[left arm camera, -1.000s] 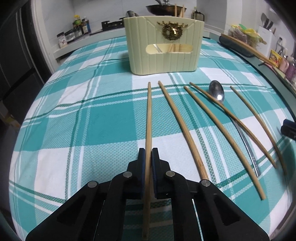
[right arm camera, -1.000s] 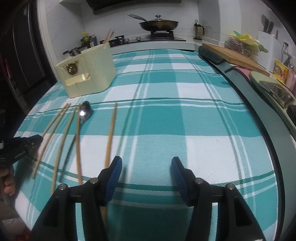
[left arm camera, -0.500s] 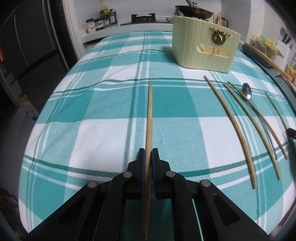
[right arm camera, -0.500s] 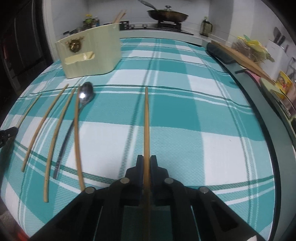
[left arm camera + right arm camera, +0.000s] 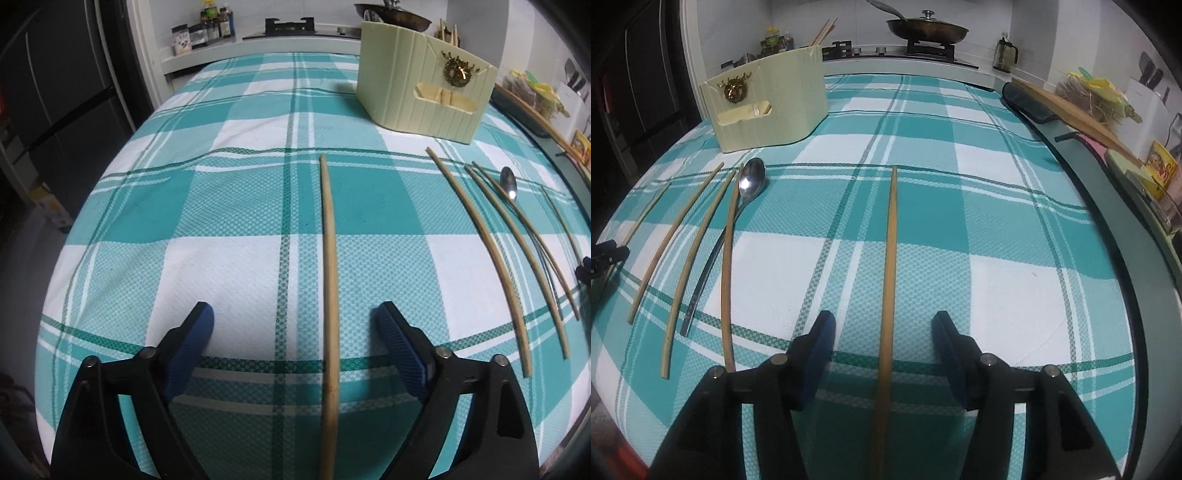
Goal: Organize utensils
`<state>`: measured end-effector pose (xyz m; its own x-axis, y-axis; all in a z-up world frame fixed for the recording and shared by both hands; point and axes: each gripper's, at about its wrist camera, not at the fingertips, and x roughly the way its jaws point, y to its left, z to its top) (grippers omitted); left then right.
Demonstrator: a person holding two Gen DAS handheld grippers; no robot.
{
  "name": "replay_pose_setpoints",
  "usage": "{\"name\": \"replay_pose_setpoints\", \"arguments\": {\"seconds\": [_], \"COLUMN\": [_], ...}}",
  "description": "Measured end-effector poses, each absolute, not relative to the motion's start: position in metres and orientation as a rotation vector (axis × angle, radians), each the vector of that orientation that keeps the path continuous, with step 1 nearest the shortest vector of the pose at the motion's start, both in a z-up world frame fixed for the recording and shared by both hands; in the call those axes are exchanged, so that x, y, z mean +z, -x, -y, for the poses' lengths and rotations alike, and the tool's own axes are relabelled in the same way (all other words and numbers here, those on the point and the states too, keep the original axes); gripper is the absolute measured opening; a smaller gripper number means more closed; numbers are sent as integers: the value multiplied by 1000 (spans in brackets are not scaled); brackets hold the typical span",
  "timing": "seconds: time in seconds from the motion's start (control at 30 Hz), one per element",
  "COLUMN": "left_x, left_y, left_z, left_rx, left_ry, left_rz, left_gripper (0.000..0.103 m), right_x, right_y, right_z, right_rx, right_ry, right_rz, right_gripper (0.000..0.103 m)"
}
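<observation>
In the left wrist view my left gripper (image 5: 293, 323) is open, and a wooden chopstick (image 5: 328, 266) lies on the teal checked cloth between its jaws. In the right wrist view my right gripper (image 5: 884, 328) is open too, with another chopstick (image 5: 889, 266) lying between its jaws. Several more chopsticks (image 5: 692, 254) and a metal spoon (image 5: 750, 182) lie in a row between the two. The cream utensil holder (image 5: 768, 107) stands at the back, and it also shows in the left wrist view (image 5: 421, 92).
The table's right edge (image 5: 1108, 229) borders a counter with a cutting board (image 5: 1078, 110). A stove with a lidded pan (image 5: 927, 29) and bottles (image 5: 207, 29) stand behind the table. A dark fridge (image 5: 55, 103) is at the left.
Both grippers have opened and let go of their chopsticks, which now lie on the cloth. The left gripper has moved left, away from the row of utensils.
</observation>
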<state>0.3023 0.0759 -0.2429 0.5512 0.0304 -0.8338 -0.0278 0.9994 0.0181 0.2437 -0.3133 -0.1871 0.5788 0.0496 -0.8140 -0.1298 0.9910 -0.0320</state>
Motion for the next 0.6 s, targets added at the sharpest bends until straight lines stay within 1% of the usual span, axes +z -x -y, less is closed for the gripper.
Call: {"name": "replay_pose_setpoints", "arguments": {"seconds": [0.1,0.17,0.6], "left_x": [-244,-244,-245], "left_y": [-305,-304,-300], "left_z": [-79,-79,-78], "left_rx": [28,28,36], "left_ry": [-5,-7,-4], "left_rz": [-995,-990,-955], "left_gripper": [98,99,99], "right_x": [-188,-189,-190], "right_y": [-241,-239,-240], "right_z": [313,313,314], "right_rx": [99,94,93], "right_ry": [85,87,82], "right_rz": [-915,-896,-890], "right_gripper": [60,60,60]}}
